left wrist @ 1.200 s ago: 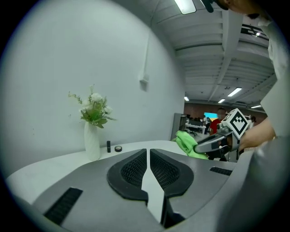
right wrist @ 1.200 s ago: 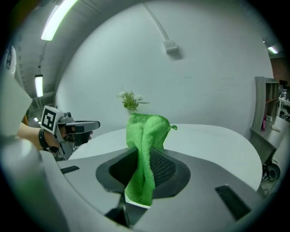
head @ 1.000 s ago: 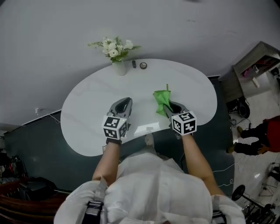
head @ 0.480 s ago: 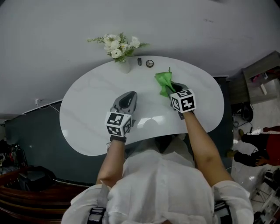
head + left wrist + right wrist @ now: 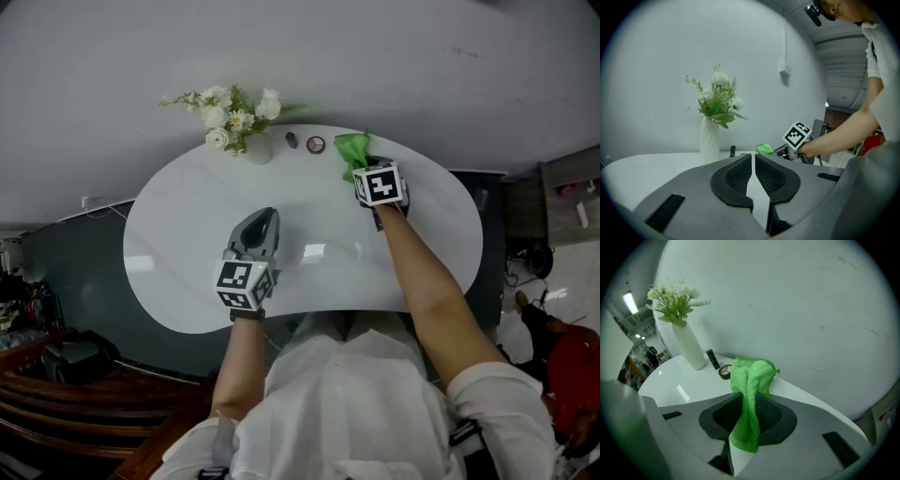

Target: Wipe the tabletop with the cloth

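Observation:
The green cloth (image 5: 352, 150) is pinched in my right gripper (image 5: 362, 167), which is shut on it near the far edge of the white oval tabletop (image 5: 178, 281). In the right gripper view the cloth (image 5: 749, 380) stands up between the jaws of the right gripper (image 5: 750, 401) and droops over the tips, just above the table (image 5: 670, 380). My left gripper (image 5: 262, 223) hovers over the table's middle, its jaws shut with nothing between them. The left gripper view shows the left gripper (image 5: 753, 161) pointing at the far edge, with the cloth (image 5: 764, 149) beyond it.
A white vase (image 5: 255, 148) of flowers stands at the far edge, with a small dark tube (image 5: 291, 140) and a round compact (image 5: 316, 144) just left of the cloth. A grey wall (image 5: 787, 301) backs the table. Dark floor surrounds it; a person in red (image 5: 574, 366) is at right.
My right gripper has carried the cloth away from me across the table to the far edge, beside the compact. The left gripper has stayed near the middle.

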Demonstrator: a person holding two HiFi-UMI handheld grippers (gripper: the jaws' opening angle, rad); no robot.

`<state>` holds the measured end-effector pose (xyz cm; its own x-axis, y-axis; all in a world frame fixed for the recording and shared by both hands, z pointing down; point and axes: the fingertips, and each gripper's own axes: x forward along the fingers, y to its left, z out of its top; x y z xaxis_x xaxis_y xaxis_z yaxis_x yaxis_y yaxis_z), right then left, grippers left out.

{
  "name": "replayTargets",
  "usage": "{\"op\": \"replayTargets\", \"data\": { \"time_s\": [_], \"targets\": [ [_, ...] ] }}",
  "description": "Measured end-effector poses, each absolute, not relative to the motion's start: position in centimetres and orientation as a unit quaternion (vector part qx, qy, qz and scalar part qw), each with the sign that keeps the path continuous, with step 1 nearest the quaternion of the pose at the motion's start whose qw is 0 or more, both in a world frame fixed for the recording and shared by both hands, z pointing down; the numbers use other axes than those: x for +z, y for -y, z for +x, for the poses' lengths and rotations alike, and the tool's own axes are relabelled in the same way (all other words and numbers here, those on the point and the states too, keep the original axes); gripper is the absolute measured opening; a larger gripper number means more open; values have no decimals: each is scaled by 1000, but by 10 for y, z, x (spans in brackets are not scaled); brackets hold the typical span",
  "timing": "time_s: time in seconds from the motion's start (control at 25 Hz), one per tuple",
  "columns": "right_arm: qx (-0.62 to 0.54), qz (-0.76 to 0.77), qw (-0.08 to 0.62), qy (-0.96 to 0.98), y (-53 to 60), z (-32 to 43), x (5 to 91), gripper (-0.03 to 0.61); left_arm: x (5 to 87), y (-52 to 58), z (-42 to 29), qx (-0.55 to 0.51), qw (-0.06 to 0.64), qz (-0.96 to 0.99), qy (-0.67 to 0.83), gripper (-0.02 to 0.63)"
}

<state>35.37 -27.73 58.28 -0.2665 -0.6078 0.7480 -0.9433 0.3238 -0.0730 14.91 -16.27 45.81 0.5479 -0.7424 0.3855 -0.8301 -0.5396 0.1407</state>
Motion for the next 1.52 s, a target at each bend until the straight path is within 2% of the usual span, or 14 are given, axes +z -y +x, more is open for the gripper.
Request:
{"op": "replayTargets", "data": {
  "time_s": [0.4, 0.72, 0.92, 1.28, 1.52],
  "targets": [
    [299, 495, 354, 735, 287, 386, 621, 72, 471, 170, 207, 146, 167, 862, 455, 29],
    [306, 569, 361, 672, 235, 511, 626, 72, 475, 170, 257, 151, 163, 878, 424, 30],
    [309, 617, 337, 640, 196, 589, 623, 73, 475, 166, 277, 152, 163, 882, 415, 31],
    [331, 676, 331, 569, 113, 674, 626, 72, 470, 161, 280, 149, 158, 880, 422, 31],
    [358, 707, 317, 521, 75, 670, 627, 72, 465, 156, 252, 144, 157, 871, 442, 31]
  ]
}}
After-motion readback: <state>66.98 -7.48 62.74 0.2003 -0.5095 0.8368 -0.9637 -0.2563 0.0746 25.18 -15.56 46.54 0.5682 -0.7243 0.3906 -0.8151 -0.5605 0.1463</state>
